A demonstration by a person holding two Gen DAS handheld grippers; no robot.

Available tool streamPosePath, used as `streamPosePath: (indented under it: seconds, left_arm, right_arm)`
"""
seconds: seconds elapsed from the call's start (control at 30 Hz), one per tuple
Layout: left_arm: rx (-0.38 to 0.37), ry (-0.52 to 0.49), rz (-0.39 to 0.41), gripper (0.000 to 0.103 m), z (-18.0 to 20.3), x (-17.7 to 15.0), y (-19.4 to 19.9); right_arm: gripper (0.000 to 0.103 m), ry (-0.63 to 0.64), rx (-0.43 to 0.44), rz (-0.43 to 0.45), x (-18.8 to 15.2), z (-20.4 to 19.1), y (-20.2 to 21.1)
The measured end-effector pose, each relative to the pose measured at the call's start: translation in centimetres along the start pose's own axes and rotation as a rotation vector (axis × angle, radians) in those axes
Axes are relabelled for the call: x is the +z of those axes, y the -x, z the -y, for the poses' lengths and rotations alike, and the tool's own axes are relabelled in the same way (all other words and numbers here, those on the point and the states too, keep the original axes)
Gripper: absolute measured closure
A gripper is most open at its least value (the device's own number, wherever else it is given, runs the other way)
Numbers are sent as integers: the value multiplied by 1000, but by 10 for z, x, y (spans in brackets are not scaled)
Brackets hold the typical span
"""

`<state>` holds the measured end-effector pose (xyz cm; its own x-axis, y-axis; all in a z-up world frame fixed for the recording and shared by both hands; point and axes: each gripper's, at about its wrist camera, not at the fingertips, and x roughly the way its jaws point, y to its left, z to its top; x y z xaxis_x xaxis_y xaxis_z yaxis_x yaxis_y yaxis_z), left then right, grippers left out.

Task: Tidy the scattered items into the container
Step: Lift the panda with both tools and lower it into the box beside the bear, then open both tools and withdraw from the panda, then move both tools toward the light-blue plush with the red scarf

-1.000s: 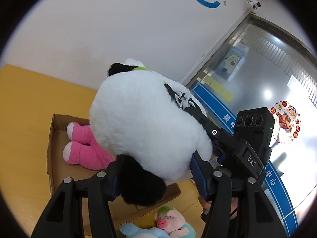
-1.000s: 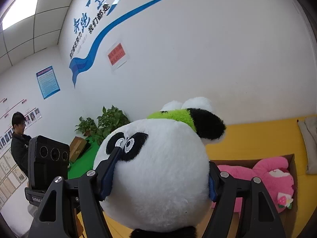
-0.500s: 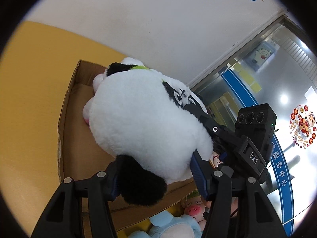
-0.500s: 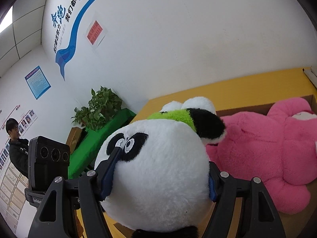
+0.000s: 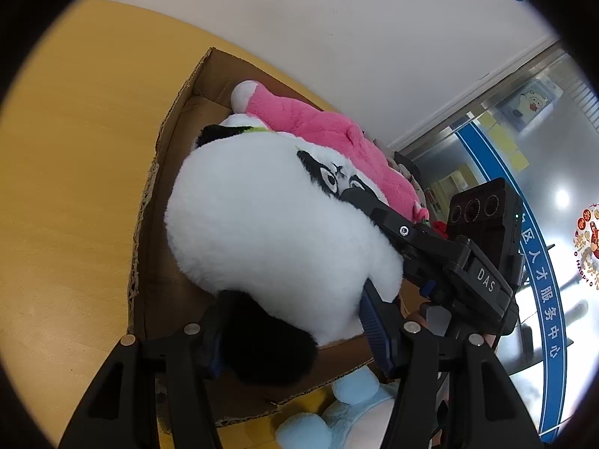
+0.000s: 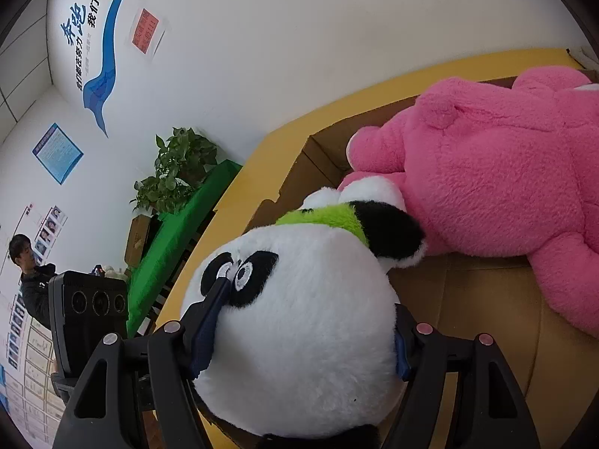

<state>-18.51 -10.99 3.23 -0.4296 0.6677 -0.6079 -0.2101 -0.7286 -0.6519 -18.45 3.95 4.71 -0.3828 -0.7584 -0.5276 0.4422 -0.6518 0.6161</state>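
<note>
Panda plush (image 5: 269, 232) is dropping lower than a second ago, now entering the cardboard box (image 5: 164, 172) beside the pink plush (image 6: 505, 172). Left gripper (image 5: 292, 321) and right gripper (image 6: 299, 336) are both clamping it; release is likely next.

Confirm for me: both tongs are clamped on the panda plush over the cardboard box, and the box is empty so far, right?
Not quite. The cardboard box is not empty: a pink plush already lies in it, as the right wrist view shows. The rest holds: the left tongs and right tongs both clamp the panda plush over the box.
</note>
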Motion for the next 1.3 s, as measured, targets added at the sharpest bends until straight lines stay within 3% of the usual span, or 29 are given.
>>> streamPosePath:
  seconds: [0.3,0.5,0.57,0.63,0.77,0.8,0.83,0.9,1.07,1.17,1.3]
  left_arm:
    - [92,-8,-18,44,-1,-16,2]
    - [132,-32,-6,39,3,-21,18]
    - [190,-72,29,41,15,-25,28]
    - [251,-128,78,41,32,-30,44]
    - [265,-220,176,38,75,-45,85]
    - [267,-237,201,35,85,-48,94]
    - [270,-255,233,25,99,-53,105]
    - [282,-280,292,22,118,-64,119]
    - [348,-351,363,22,158,-94,125]
    - [331,-348,359,22,171,-112,116]
    - [392,-377,348,22,185,-134,101]
  right_arm:
    - [25,-37,8,-66,-18,10,-9]
    - [6,-29,-32,-73,-17,6,-1]
    - [2,-5,-61,-65,-16,2,9]
    - [0,49,-120,-38,-16,-9,27]
    - [0,202,-218,29,-15,-41,80]
    - [0,237,-264,47,-16,-49,95]
    - [0,269,-328,58,-19,-57,112]
    - [0,328,-441,103,-33,-65,148]
    - [0,305,-587,168,-72,-56,208]
    - [0,280,-663,181,-95,-50,233]
    - [0,265,-715,226,-115,-54,260]
